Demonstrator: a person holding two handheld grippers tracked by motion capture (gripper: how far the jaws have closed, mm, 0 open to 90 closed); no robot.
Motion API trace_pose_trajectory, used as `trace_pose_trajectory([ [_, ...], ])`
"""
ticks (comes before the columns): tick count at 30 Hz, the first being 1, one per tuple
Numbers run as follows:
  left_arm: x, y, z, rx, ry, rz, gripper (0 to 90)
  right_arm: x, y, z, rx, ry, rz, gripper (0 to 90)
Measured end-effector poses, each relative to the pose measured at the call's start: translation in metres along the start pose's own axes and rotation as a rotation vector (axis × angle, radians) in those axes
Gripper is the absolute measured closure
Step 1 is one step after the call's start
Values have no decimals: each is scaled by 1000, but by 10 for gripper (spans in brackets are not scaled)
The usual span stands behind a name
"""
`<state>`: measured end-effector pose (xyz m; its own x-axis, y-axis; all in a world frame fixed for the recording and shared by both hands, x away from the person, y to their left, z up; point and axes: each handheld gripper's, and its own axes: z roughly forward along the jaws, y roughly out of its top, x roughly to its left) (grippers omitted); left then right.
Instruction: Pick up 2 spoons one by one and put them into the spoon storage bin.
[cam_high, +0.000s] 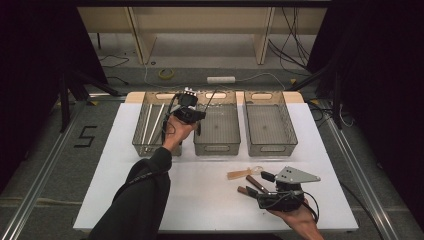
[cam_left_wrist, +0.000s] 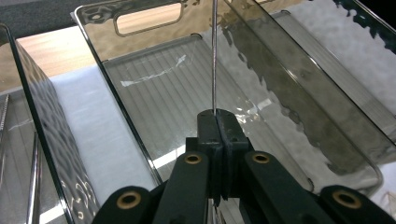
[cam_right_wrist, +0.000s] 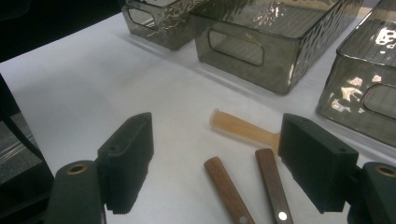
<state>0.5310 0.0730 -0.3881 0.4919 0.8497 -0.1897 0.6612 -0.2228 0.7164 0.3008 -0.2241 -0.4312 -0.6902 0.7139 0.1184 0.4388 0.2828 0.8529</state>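
My left gripper is over the near left part of the middle smoked-plastic bin, shut on a thin metal rod that stands up from between its pads. In the left gripper view the gripper points into that bin, whose ribbed floor is bare. My right gripper rests low at the front right of the table, jaws wide open. Between and just beyond its jaws lie two brown wooden handles and a pale amber handle, none touched.
Three bins stand in a row at the back of the white tabletop. The left bin holds several long metal rods. The right bin looks bare. A sleeved forearm crosses the left front.
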Motion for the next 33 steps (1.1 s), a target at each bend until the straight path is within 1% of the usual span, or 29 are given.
trace_pose_trajectory([
  [2,2,-1,2,-4,-4,-14,890,0,0,0,-1,1,1,277],
  [7,1,-5,9,1,-6,-17,888,0,0,0,0,3,1,277],
  [13,-2,-8,16,10,-6,1,884,1,0,0,3,5,-1,277],
  [21,-4,-12,24,9,-4,-1,872,0,0,0,2,6,-1,277],
  [22,-4,-12,24,9,-7,-6,855,0,0,0,2,7,-1,277],
  [24,-4,-12,24,6,-20,-4,775,1,0,0,3,7,-2,277],
  [26,-4,-12,22,11,-22,3,771,0,0,0,5,6,-1,277],
  [27,-4,-12,21,12,-28,0,754,0,0,0,3,7,-2,277],
  [28,-5,-12,20,14,-38,-3,721,0,0,0,3,7,-1,277],
  [30,-6,-12,17,28,-45,19,659,0,0,0,4,6,-2,277],
  [31,-8,-12,15,27,-47,23,632,0,0,0,4,6,-1,277],
  [33,-9,-13,11,27,-67,19,577,0,0,0,4,5,-1,277],
])
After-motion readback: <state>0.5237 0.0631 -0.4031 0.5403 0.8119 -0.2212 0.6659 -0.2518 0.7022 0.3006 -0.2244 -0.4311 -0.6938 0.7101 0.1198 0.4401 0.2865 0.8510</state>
